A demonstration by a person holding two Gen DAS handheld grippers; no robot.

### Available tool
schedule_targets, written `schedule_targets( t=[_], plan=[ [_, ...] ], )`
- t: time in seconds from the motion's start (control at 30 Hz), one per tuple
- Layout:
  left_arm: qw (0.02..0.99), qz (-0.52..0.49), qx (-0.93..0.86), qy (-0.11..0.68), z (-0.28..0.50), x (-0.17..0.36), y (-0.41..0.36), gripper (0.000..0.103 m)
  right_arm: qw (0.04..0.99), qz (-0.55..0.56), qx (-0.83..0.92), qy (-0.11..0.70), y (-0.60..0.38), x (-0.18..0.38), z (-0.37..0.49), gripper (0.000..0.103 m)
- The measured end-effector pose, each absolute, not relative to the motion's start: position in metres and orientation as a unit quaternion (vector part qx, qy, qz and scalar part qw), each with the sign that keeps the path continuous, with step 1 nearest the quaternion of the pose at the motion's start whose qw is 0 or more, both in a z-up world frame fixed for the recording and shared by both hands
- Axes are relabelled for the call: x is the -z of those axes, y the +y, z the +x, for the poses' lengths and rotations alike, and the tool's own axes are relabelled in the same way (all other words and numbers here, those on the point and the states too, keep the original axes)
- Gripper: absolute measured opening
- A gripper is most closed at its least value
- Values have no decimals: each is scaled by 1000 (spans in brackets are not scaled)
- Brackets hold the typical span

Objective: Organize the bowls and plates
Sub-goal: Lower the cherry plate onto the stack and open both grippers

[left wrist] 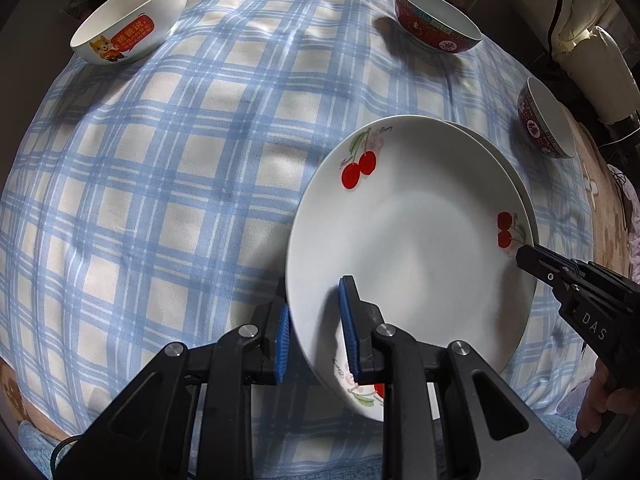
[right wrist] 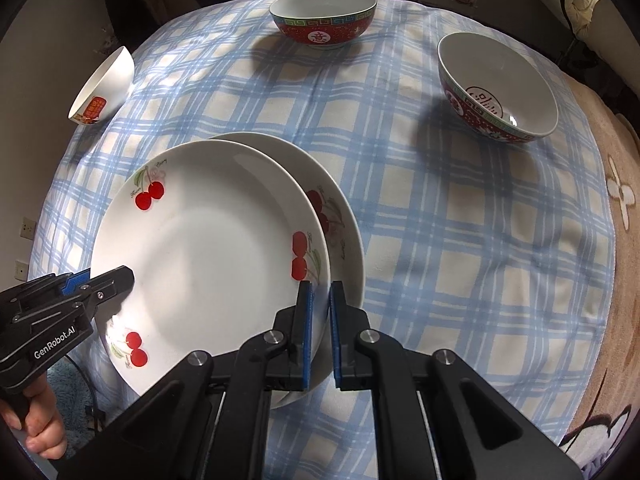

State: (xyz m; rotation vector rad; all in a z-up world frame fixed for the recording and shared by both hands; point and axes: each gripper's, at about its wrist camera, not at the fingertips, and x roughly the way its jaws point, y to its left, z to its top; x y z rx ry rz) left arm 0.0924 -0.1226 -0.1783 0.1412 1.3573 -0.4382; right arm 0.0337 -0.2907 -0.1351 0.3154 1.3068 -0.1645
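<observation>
Two white cherry-print plates are stacked on the blue plaid cloth. The top plate (left wrist: 412, 248) (right wrist: 212, 252) lies offset over the lower plate (right wrist: 340, 232), whose rim (left wrist: 520, 184) shows behind it. My left gripper (left wrist: 316, 328) straddles the top plate's near rim with a gap between pads and rim; it also shows in the right wrist view (right wrist: 108, 280). My right gripper (right wrist: 320, 336) is closed on the rims of the plates at their right edge; it shows in the left wrist view (left wrist: 528, 258).
A white cartoon bowl (left wrist: 132, 20) (right wrist: 104, 88) stands far left. A red patterned bowl (left wrist: 436, 22) (right wrist: 324, 16) stands at the back. Another red-rimmed bowl (left wrist: 546, 124) (right wrist: 496, 88) stands right. A brown blanket (right wrist: 616, 208) lies beyond the cloth's right edge.
</observation>
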Motion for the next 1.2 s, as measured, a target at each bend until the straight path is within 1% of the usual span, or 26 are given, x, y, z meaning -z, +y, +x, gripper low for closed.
schedule_targets(
  t=[0.37,0.8,1.2],
  plan=[
    [750,75,207,624,93,182,-130,24,783,140,84,601,-292,133,32,9],
    [751,91,211,619,86,181,-132,24,782,127,89,603,-289,131,34,9],
    [748,83,210,624,84,181,-128,24,784,136,100,597,-292,125,26,9]
  ],
)
